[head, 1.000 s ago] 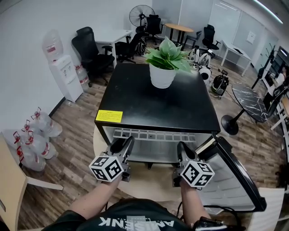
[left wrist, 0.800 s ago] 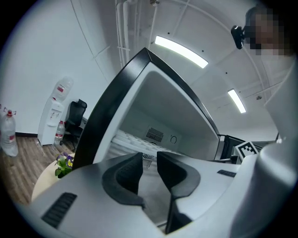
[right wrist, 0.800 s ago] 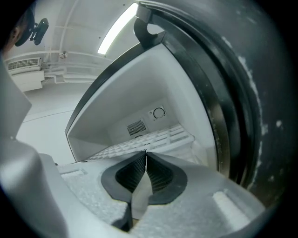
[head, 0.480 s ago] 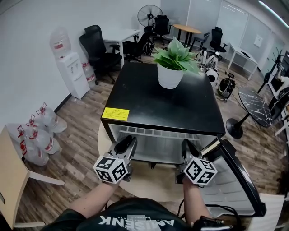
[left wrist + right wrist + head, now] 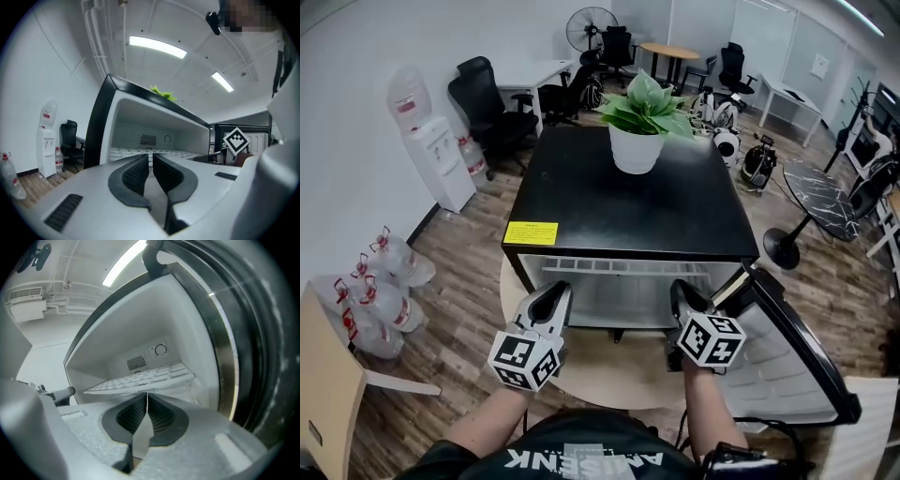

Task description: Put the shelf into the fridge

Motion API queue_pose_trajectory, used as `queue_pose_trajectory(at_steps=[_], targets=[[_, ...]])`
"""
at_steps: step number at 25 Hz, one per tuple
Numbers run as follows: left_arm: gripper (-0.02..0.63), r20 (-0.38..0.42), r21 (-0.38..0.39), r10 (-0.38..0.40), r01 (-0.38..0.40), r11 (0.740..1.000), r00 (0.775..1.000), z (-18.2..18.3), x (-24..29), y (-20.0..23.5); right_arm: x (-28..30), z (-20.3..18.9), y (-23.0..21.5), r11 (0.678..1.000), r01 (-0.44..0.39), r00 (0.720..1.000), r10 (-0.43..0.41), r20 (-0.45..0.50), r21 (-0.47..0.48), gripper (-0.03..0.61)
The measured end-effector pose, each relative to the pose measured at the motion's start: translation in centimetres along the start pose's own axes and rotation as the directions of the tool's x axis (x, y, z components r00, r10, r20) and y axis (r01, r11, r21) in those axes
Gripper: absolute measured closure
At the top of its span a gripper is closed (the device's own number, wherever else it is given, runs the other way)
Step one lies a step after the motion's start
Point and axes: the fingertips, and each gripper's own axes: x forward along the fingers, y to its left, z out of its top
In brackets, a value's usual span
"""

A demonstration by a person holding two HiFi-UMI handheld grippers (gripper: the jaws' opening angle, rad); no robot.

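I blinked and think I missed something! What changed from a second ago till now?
The left gripper has just been closing its jaws: wide apart before, now almost together, with nothing between them. The right gripper stayed shut and empty. The shelf still lies inside the fridge, the door stays open, the plant stays on top.

The fridge (image 5: 581,202) stands open at the front, with clear room above and below the white shelf (image 5: 623,266) that spans its cavity from wall to wall, while the swung-out door (image 5: 802,342) walls off the approach on the right and the left side lies open.
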Motion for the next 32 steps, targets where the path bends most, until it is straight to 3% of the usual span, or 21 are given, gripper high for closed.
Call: queue_pose_trajectory(at_steps=[4,12,15,21,24,32], targets=[[0.597,0.016,0.025,-0.034,0.033,0.999,0.999,1.2,-1.5,-0.3,-1.4,-0.3,1.2,1.0,0.003,1.0,-0.003,0.004,0.002,0.566],[0.612,0.019,-0.052,-0.154,0.154,0.987,0.988,0.9,-3.5,-0.3,-5.2,0.1,5.7,0.995,-0.037,0.998,0.042,0.045,-0.093,0.566],[0.612,0.025,-0.076,-0.206,0.207,0.975,0.978,0.7,-4.1,-0.9,-6.8,0.3,6.3,0.996,-0.02,0.996,0.027,0.082,-0.09,0.566],[0.612,0.004,-0.003,-0.255,0.255,0.967,0.967,0.6,-5.2,-0.7,-9.4,0.1,7.3,0.993,0.062,0.99,-0.049,0.13,-0.103,0.566],[0.612,0.018,-0.019,-0.297,0.297,0.955,0.955,2.3,-6.2,-1.2,-10.9,0.7,8.5,0.99,0.086,0.984,-0.067,0.162,-0.112,0.566],[0.612,-0.02,0.023,-0.259,0.26,0.965,0.966,2.9,-7.0,-1.9,-14.0,2.0,10.6,0.978,0.091,0.982,-0.057,0.183,-0.185,0.571]])
